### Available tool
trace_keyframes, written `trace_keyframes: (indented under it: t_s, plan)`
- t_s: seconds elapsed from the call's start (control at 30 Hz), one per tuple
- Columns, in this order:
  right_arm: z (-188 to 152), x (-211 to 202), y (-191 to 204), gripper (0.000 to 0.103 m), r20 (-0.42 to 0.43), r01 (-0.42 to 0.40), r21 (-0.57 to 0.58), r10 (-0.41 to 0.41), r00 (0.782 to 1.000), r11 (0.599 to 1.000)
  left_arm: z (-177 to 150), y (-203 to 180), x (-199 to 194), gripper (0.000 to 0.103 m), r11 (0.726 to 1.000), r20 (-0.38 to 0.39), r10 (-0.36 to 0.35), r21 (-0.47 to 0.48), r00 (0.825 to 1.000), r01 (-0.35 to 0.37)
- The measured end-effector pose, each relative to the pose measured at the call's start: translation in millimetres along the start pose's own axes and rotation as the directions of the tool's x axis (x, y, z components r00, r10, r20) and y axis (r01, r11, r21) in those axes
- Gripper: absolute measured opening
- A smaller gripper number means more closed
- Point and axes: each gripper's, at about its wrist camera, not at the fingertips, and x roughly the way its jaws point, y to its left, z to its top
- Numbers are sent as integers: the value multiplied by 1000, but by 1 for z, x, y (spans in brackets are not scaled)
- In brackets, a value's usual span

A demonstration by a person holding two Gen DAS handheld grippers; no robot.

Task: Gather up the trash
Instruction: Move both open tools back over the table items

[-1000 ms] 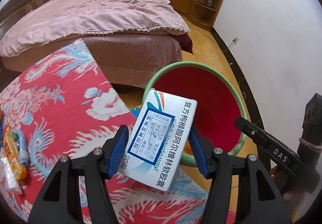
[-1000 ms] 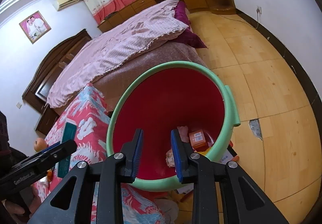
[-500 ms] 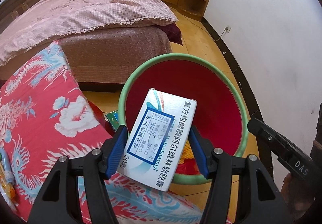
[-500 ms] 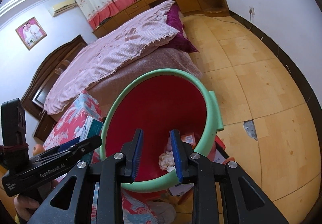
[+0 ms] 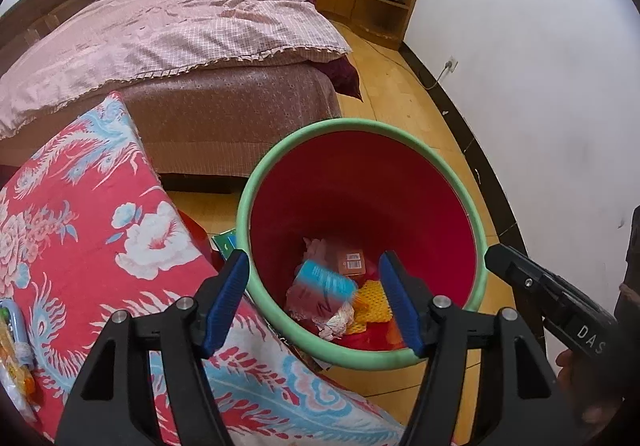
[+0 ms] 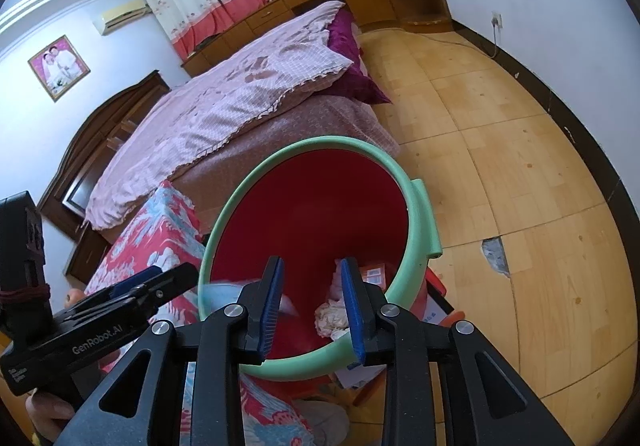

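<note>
bin [image 5: 478, 246]: glossy plastic | tablecloth [image 5: 80, 246]: printed cloth | floor [image 6: 520, 165]: smooth wood

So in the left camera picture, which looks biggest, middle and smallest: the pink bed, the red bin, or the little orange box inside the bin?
As they look in the left wrist view:
1. pink bed, biggest, though it is farther away
2. red bin, nearer the camera
3. orange box, far the smallest, lying at the bin's bottom
</note>
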Motion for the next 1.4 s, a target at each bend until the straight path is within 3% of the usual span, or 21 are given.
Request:
trace_keyframes:
  t_s: [0.13, 0.2, 0.27, 0.83, 1.4]
  plan:
    - [-2, -2, 4, 31, 0, 0, -5, 0, 1000, 1000, -2, 5, -8, 67, 1000, 10, 2, -18, 1000, -2]
    - [-3, -4, 6, 36, -2, 1, -8, -1, 1000, 1000, -4, 8, -14, 67, 1000, 15, 5, -27, 1000, -5]
    - [-4, -6, 7, 47, -1, -1, -10, 1, 1000, 1000, -8, 11, -22, 67, 999, 24, 12, -38, 1000, -12]
    - [-20, -23, 59, 48, -23, -74, -98, 72, 997, 992, -41, 73, -93, 67, 978, 89, 107, -187, 990, -89]
    - [-47, -24, 122, 48, -87, -151, -205, 136, 987, 967, -92, 179, -154, 67, 893, 96, 296, -381, 950, -240]
